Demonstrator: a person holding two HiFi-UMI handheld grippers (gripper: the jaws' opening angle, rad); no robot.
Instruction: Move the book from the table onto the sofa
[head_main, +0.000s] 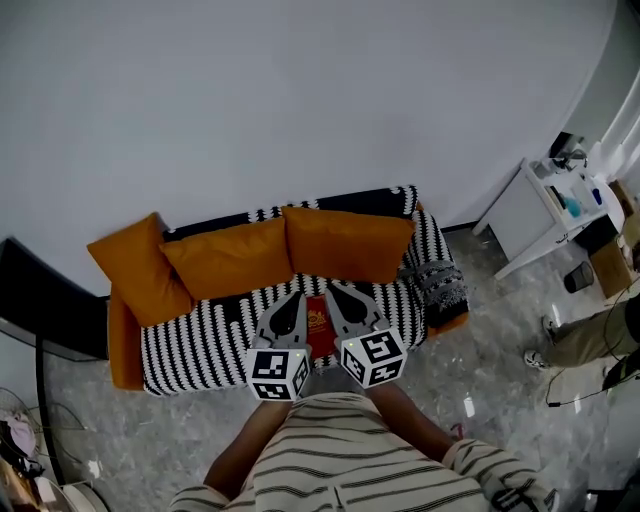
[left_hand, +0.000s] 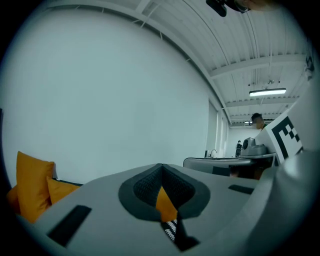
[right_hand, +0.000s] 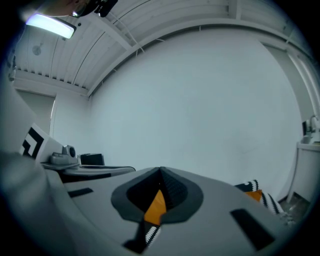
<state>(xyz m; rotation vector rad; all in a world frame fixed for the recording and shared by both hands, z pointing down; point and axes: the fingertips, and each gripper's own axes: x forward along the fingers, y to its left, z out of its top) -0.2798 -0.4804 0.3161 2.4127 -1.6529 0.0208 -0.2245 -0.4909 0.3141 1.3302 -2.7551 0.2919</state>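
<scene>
The book (head_main: 318, 325), red-covered, lies flat on the seat of the sofa (head_main: 200, 345), about mid-width and near the front edge, showing in the gap between the two tongs. The left tongs (head_main: 293, 302) and the right tongs (head_main: 335, 293) hang side by side above the seat, just beside each other, pointing toward the backrest. Both are closed right up and hold nothing. In the left gripper view the tongs (left_hand: 161, 170) meet at the tip, with only a sliver of orange and striped fabric showing below. The right gripper view shows the right tongs (right_hand: 160, 172) the same way.

Three orange cushions (head_main: 230, 258) line the backrest, well behind the book, so the striped seat on either side of it is bare. The white wall (head_main: 300, 100) runs directly behind the sofa. The grey floor (head_main: 480, 330) is open in front and to the right. A white desk (head_main: 525, 215) stands well apart at the right, and a second person's legs (head_main: 590, 335) stand near it.
</scene>
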